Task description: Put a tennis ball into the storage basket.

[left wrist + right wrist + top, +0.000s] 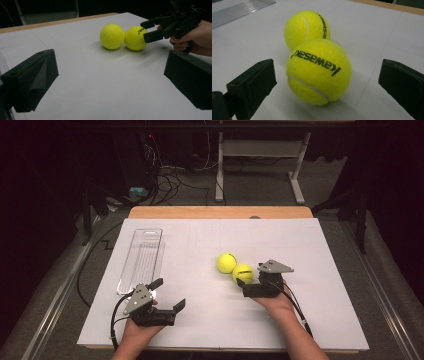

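White tabletop (210, 320): both grippers, left (170, 294) and right (250, 281), gape empty. Closing on the near ball (242, 273) could knock the touching far ball (226, 263) rolling away.

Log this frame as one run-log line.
right gripper: open, jaws flank near tennis ball | left gripper: open, empty | far tennis ball: on table
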A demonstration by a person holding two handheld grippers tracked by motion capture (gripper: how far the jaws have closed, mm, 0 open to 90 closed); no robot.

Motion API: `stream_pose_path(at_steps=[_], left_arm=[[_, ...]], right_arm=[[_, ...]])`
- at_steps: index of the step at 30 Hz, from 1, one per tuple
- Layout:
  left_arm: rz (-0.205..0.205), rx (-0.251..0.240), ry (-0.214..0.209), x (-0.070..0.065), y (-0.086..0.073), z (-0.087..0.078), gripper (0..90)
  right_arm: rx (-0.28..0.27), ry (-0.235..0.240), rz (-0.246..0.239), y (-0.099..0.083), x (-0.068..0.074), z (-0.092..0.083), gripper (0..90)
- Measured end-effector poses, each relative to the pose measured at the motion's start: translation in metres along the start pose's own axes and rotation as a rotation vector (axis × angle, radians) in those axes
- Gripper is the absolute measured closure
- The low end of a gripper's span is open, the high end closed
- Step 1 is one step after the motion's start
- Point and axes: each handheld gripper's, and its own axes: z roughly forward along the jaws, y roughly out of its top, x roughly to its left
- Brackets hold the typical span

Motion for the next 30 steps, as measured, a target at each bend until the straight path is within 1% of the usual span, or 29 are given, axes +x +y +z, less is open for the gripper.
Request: stream_pose_path(at_steps=[1,2,3,7,8,11,12,14,15,18,19,22,23,26,27,29,30], left_arm=[[0.000,-0.004,-0.001,0.000,0.000,0.000,0.2],[0.000,-0.004,-0.001,0.000,0.000,0.000,0.2],[0.000,-0.004,-0.001,-0.001,0.000,0.000,0.2],[0.001,-0.003,0.000,0.000,0.000,0.000,0.2],[0.001,-0.003,0.000,0.000,0.000,0.000,0.2],[0.002,-0.004,0.001,0.000,0.000,0.000,0.2],[0.003,-0.002,0.001,0.000,0.000,0.000,0.2],[0.003,-0.001,0.001,0.000,0.000,0.000,0.2],[0.001,-0.002,0.001,0.000,0.000,0.000,0.2],[0.002,-0.003,0.001,0.000,0.000,0.000,0.3],[0.004,-0.001,0.004,0.000,0.000,-0.001,0.3],[0.000,-0.003,0.004,0.000,0.000,-0.001,0.4],[-0.003,-0.007,0.005,0.001,0.000,-0.001,0.4],[-0.005,-0.005,0.005,0.001,0.000,-0.001,0.6],[-0.004,-0.005,0.005,0.001,0.000,-0.001,0.6],[-0.005,-0.003,0.004,0.001,0.000,-0.001,0.6],[-0.003,-0.001,0.004,0.001,0.000,-0.001,0.6]], right_arm=[[0.020,0.004,-0.005,0.002,0.001,0.005,4.0],[0.020,0.004,-0.005,0.002,0.001,0.005,4.0],[0.034,0.011,-0.006,0.004,0.001,0.007,6.2],[0.060,0.021,-0.009,0.004,0.003,0.012,12.3],[0.060,0.021,-0.009,0.004,0.003,0.012,12.3],[0.084,0.031,-0.006,0.003,0.003,0.016,17.5],[0.084,0.031,-0.006,0.003,0.003,0.016,17.5],[0.091,0.034,-0.009,0.002,0.004,0.017,21.3],[0.096,0.024,-0.023,0.002,0.005,0.016,25.6],[0.097,0.022,-0.027,0.002,0.005,0.016,26.2],[0.096,0.019,-0.037,0.003,0.006,0.014,26.4],[0.086,0.024,-0.035,0.004,0.007,0.010,26.5],[0.066,0.026,-0.045,0.005,0.010,0.004,26.5],[0.053,0.030,-0.054,0.006,0.012,-0.001,26.5],[0.042,0.032,-0.064,0.005,0.015,-0.007,26.5],[0.036,0.034,-0.066,0.005,0.015,-0.009,26.6],[0.024,0.038,-0.072,0.002,0.017,-0.015,26.5]])
